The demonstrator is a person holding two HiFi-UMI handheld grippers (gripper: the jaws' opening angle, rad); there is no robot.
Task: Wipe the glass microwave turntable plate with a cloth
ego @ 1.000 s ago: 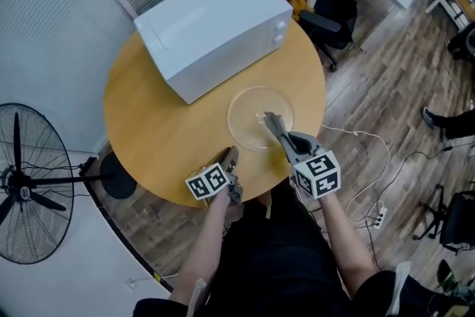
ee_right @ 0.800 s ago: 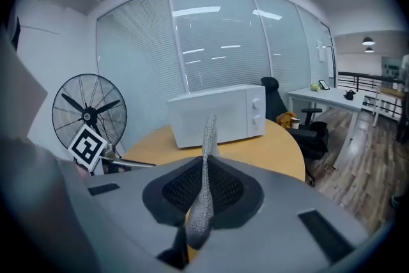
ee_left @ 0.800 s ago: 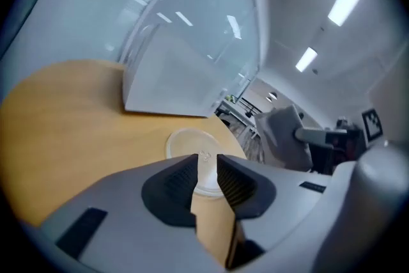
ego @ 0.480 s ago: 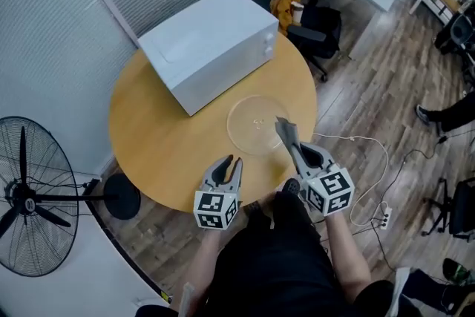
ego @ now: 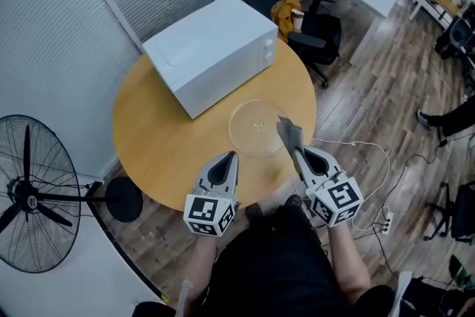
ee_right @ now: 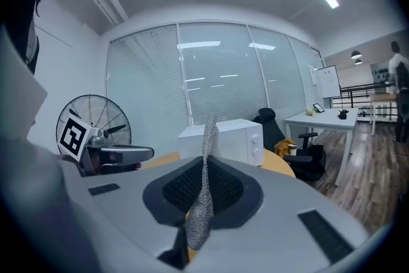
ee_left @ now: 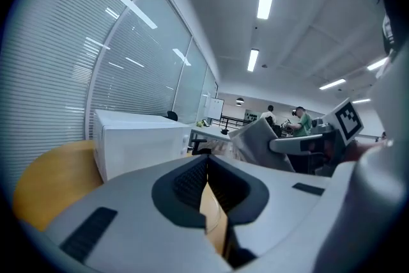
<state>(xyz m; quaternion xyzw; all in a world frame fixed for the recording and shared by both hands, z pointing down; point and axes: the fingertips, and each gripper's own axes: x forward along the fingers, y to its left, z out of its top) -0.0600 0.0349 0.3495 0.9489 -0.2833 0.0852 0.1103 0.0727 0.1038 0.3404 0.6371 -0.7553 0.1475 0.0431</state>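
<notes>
Your left gripper [ego: 227, 158] jaws just closed together, empty. Your right gripper [ego: 298, 152] pinches the grey cloth [ego: 289, 133]. The glass turntable plate [ego: 249, 131] lies flat by the tabletop's [ego: 159, 141] near-right edge.

Floor fan [ego: 28, 198] partly beyond left edge

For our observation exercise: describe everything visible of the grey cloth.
The cloth is small and grey, with a fine knitted-looking texture. The right gripper holds it pinched between its closed jaws, up off the table. Its free end sticks out past the jaws as a thin strip. Nothing else appears to touch it.
</notes>
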